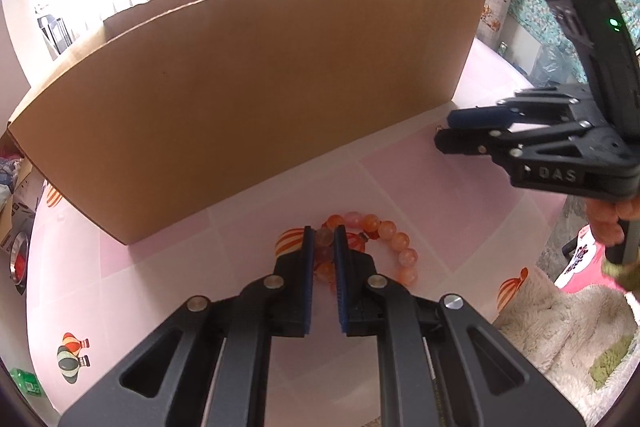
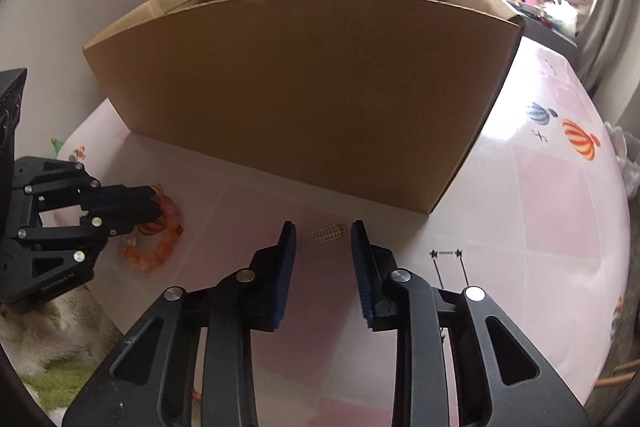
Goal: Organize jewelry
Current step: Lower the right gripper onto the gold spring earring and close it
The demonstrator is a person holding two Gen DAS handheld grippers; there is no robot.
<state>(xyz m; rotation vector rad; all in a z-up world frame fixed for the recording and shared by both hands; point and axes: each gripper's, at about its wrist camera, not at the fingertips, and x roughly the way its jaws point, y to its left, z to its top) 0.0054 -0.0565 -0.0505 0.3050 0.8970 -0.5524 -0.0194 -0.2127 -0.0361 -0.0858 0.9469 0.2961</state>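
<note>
On the pink tabletop in the left wrist view, the left gripper is clamped narrow on 1 bead of the orange bead bracelet, which lies just before the near wall of the cardboard box. The right gripper hovers near the box's right corner, jaws close together.

In the right wrist view, the right gripper has a small pale chain piece lying between its tips, untouched, with a gap on each side. 2 star-tipped pins lie nearer the tabletop's right edge.

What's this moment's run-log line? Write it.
left claw shut on bead bracelet | right claw open near small gold piece
</note>
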